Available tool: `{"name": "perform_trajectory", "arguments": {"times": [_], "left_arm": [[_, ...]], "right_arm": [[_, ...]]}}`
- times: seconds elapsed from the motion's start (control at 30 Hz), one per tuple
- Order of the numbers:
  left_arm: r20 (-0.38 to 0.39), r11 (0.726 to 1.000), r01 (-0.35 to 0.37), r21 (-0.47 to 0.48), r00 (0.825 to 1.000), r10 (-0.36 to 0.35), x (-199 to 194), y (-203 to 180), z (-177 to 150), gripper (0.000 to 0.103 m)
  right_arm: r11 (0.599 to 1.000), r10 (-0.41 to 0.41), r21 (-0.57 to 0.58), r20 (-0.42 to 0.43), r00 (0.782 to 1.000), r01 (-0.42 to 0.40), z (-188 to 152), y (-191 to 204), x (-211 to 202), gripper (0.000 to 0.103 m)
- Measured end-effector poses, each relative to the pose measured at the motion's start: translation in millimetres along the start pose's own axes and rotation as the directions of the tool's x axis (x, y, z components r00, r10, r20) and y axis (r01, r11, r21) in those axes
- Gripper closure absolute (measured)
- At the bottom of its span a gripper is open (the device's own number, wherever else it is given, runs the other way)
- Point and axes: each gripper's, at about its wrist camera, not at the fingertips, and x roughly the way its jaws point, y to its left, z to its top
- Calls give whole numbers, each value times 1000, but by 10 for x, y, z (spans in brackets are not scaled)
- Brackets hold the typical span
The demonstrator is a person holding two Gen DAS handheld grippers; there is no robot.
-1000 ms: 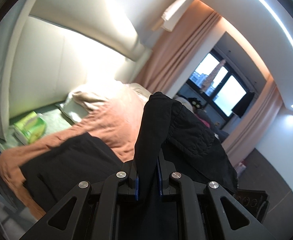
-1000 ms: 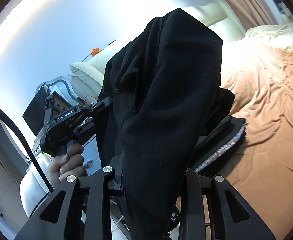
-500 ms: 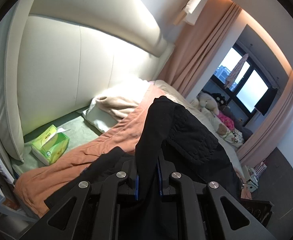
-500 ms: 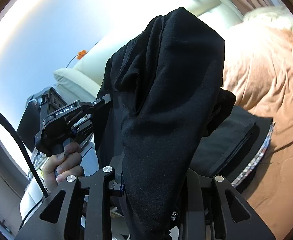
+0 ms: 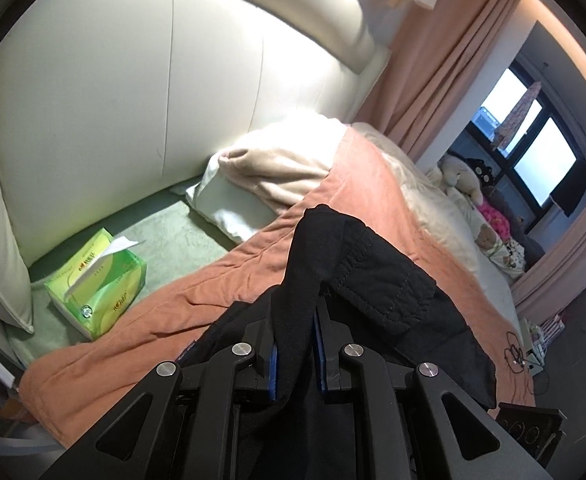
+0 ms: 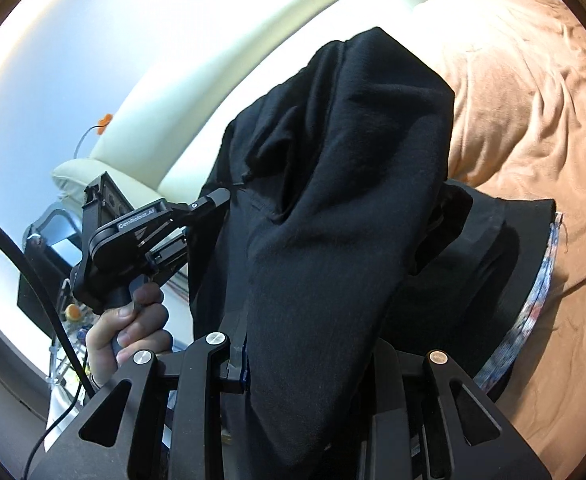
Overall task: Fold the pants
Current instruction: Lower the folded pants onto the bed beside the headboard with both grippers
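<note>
L claw (image 5: 296, 350) pinching fold of black pants (image 5: 377, 280), fabric between blue pads; R claw (image 6: 305, 364) likewise clamped on pants, cloth draped fwd over it. Pants held up above bed w/ orange blanket (image 5: 221, 280); green tissue box (image 5: 99, 284) near headboard.

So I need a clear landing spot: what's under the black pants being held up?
Under the black pants lies folded dark clothing with a patterned edge on the orange bedspread; the hanging fabric hides the rest.
</note>
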Motion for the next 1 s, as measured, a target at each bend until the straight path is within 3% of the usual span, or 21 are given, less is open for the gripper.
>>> {"name": "perform_trajectory", "arguments": {"times": [0.17,0.27,0.43,0.63,0.77,1.0], "left_arm": [[-1,992,-122,-30,993,122,59,149,-69,79],[9,992,-115,-47,993,115,-94,240,-149,77],[9,991,-134,-14,991,134,-296,185,-333,76],[11,991,-130,19,992,130,-510,-19,-595,76],[10,991,-135,27,991,134,-522,-119,-693,75],[-7,990,-140,5,990,140,-478,-104,-936,76]], "right_arm": [[996,-43,71,-18,999,44,64,-145,159,74],[990,-75,116,-91,993,86,97,-200,254,73],[990,-112,77,-76,991,118,222,-125,8,49],[973,-199,-109,31,979,201,462,145,-474,48],[948,-213,-237,32,977,214,652,377,-609,48],[839,-248,-504,-21,969,203,723,742,-336,50]]}}
